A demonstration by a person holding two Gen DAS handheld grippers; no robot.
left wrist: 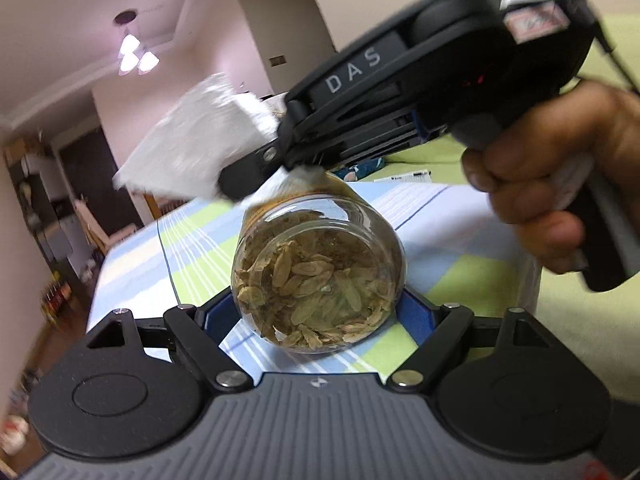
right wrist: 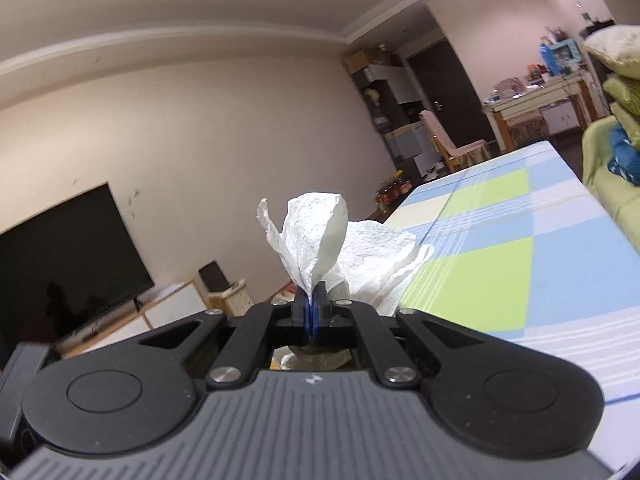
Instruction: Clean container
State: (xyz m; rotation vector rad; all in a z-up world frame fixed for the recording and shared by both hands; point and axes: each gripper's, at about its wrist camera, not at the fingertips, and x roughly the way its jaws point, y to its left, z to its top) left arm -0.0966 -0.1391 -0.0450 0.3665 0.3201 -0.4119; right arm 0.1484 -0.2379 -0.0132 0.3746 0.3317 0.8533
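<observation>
A clear round jar (left wrist: 316, 276) with dried pale-brown pieces inside lies on its side, its base toward the left wrist camera. My left gripper (left wrist: 316, 312) is shut on it, a blue pad at either side. The jar hangs above the table (left wrist: 460, 248) with the blue, green and white checked cloth. My right gripper (left wrist: 232, 184), held by a hand (left wrist: 552, 184), is over the far end of the jar. It is shut on a crumpled white paper towel (left wrist: 188, 144). In the right wrist view the towel (right wrist: 316, 236) sticks up from the closed right gripper (right wrist: 312, 304).
The table (right wrist: 520, 240) runs away to the right, and a green sofa (right wrist: 608, 184) with cushions stands beyond it. A dark television (right wrist: 68, 248) sits on a low cabinet at the left. A chair (right wrist: 452, 140) and cluttered shelves stand at the far end of the room.
</observation>
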